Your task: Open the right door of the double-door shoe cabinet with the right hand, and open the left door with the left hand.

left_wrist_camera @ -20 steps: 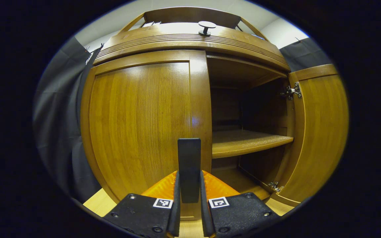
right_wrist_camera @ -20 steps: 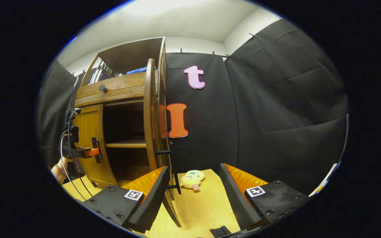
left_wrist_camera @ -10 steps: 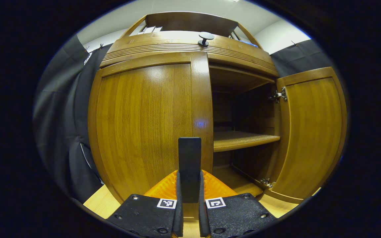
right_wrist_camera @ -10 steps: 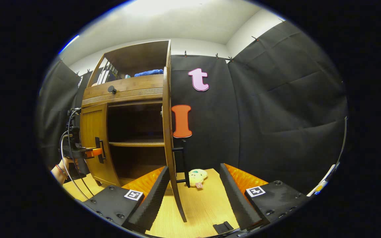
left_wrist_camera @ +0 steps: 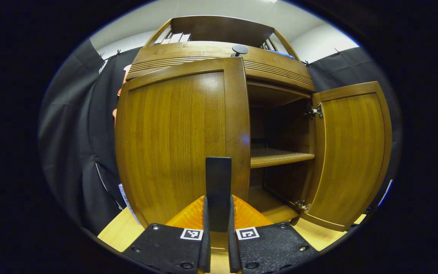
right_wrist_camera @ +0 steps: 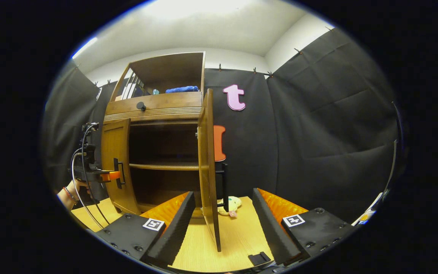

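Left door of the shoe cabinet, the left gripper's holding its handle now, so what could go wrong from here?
1. The left gripper is shut on the handle, a narrow bar; pulling off-line could let it slip out.
2. The left door swings toward the black cloth wall and could snag it.
3. The right door stands wide open, its edge between the right gripper's open fingers; a stray move could knock it.

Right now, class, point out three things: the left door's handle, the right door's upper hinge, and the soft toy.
Handle (left_wrist_camera: pixel 218 190): left gripper view, the bar's middle.
Hinge (left_wrist_camera: pixel 313 112): left gripper view, its metal plate.
Toy (right_wrist_camera: pixel 235 204): right gripper view, its head.
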